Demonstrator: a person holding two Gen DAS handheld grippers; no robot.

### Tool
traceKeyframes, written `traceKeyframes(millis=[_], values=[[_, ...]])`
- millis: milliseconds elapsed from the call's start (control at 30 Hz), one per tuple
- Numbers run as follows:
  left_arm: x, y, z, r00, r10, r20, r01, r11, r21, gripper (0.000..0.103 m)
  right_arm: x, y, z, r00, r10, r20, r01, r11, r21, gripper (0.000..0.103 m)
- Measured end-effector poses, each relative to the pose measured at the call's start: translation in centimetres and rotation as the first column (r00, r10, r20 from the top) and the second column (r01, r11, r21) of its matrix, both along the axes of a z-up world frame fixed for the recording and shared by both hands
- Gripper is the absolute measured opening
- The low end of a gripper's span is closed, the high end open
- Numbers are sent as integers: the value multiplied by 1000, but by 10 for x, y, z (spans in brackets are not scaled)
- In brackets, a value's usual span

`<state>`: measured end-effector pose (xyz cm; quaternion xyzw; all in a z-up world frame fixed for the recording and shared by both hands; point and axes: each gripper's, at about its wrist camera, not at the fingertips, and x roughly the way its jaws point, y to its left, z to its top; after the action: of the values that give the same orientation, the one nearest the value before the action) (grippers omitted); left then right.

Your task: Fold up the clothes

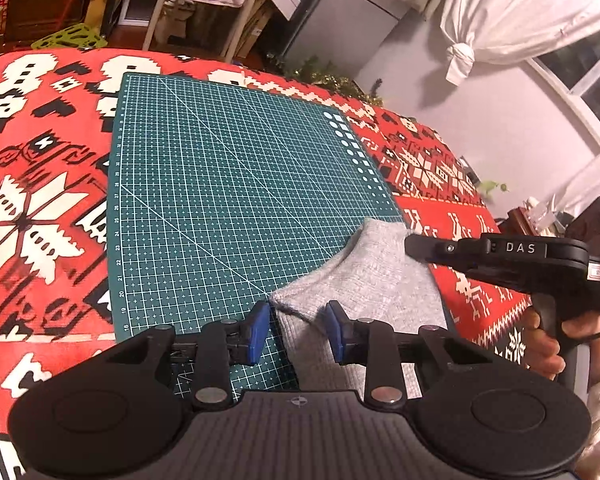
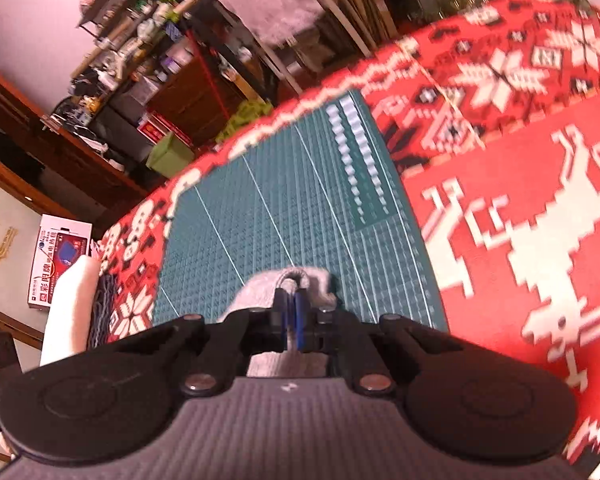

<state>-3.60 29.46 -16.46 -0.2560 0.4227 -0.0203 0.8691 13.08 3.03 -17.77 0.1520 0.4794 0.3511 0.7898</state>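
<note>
Garment: one grey knit piece [image 1: 364,280], lying on near right corner of green cutting mat [image 1: 228,184], part spilling off mat toward the person; mat sits on red patterned tablecloth [image 1: 40,200]
Right gripper [image 2: 291,312]: blue pads pressed together w/ a fold of the grey knit pinched between them; seen from left wrist view it reaches in at the garment's far right edge [image 1: 416,246]; person's hand [image 1: 548,340] on its grip
Left gripper [image 1: 296,328]: jaws apart, medium gap; a raised corner of the knit lies between the pads; neither pad seems to press it, so nothing held
Risk 1: only one corner gripped; if right side lifts or pulls before left closes, knit likely bunches or drags off mat edge; cause = uneven hold
Risk 2: pinch looks shallow; soft knit could slip out under its own weight
Risk 3: left pads closing could take two layers; fold then crooked
Risk 4: right wrist view is blurred; exact layers held cannot be told
Count: garments 1; mats 1; grippers 2; hands in view 1
</note>
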Motion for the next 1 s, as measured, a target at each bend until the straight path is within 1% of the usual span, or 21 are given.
traceKeyframes(millis=[100, 167, 200, 300, 367, 467, 567, 667, 733, 867, 1000], values=[[-3, -1, 4, 1000, 12, 12, -12, 1000, 12, 27, 3, 1, 2, 1000, -10, -7, 10, 1000, 15, 4], [-5, -2, 5, 1000, 21, 10, -21, 1000, 17, 27, 5, 2, -5, 1000, -13, -18, 13, 1000, -17, 6], [-6, -2, 5, 1000, 25, 5, -25, 999, 20, 27, 5, 0, -7, 1000, -16, -22, 16, 1000, -23, 13], [-13, -3, 11, 999, 33, 8, -33, 999, 33, 27, -1, -10, -8, 999, -42, -20, 42, 999, -1, 19], [-22, -4, 16, 999, 35, 16, -36, 998, 45, 27, -9, -19, -1, 999, -54, 5, 54, 998, 14, 26], [-38, -8, 26, 999, 34, 29, -36, 998, 44, 27, -29, -33, 10, 998, -49, 32, 49, 999, 16, 26], [-53, -15, 32, 999, 33, 29, -34, 999, 34, 27, -56, -45, 15, 999, -25, 27, 24, 999, 38, 26], [-65, -25, 31, 999, 30, 12, -30, 999, 22, 27, -86, -56, 13, 1000, -15, 7, 15, 998, 58, 26], [-72, -32, 28, 999, 34, -4, -34, 999, 14, 32, -102, -64, 11, 1000, -14, 2, 13, 998, 69, 26], [-85, -46, 23, 999, 36, -23, -36, 999, -3, 33, -125, -69, 2, 999, -16, -36, 20, 995, 97, 26], [-94, -58, 18, 998, 38, -44, -37, 999, 26, 33, -139, -74, -13, 995, -23, -102, 35, 991, 125, 26]])
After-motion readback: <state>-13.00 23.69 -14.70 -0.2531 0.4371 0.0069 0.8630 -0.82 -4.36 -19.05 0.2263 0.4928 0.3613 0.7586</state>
